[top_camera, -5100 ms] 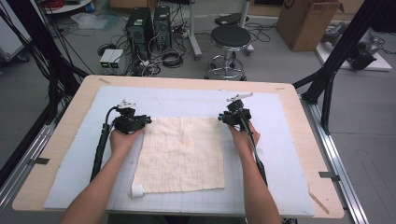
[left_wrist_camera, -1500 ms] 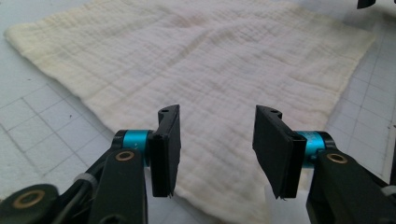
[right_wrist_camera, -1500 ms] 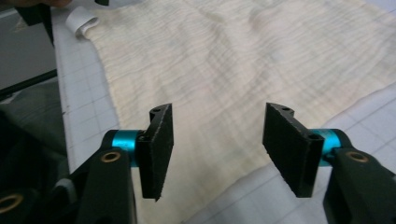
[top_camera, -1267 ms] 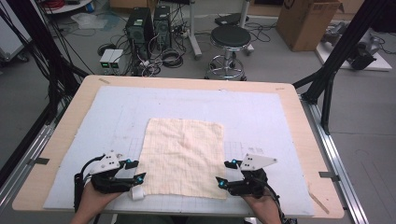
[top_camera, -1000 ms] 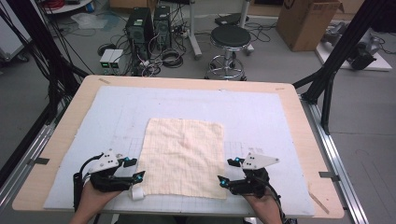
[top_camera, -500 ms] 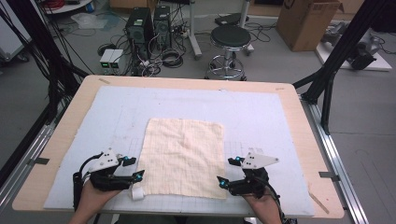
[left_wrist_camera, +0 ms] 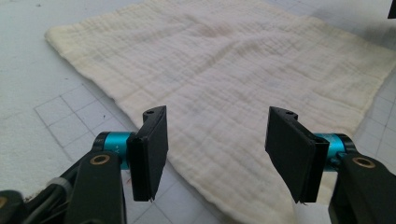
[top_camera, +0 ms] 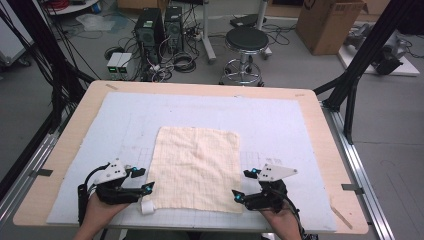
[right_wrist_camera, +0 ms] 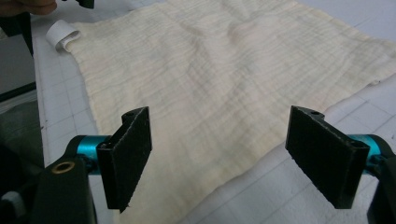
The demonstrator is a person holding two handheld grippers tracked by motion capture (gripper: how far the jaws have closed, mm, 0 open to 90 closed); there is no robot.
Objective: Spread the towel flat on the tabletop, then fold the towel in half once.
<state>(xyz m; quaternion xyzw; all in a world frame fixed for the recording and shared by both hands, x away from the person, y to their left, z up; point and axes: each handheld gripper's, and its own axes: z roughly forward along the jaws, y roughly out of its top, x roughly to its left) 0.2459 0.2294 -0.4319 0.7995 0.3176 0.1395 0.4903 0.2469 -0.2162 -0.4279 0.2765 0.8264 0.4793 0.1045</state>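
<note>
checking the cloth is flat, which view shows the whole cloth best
The high view: the cloth lies whole and flat, all four edges visible. The left gripper view shows its near corner region close up; the right gripper view shows its weave and a far edge.

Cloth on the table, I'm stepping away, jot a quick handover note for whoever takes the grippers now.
Left gripper: open, nothing between the jaws, at the cloth's near left corner.
Right gripper: open after just widening, nothing between the jaws, at the near right corner.
Cloth: flat on the white mat, its label curled at the near left corner.
Done: cloth lies spread, both grippers lined up at its near edge.
Left: probably grip both near corners; neither is held yet.
</note>
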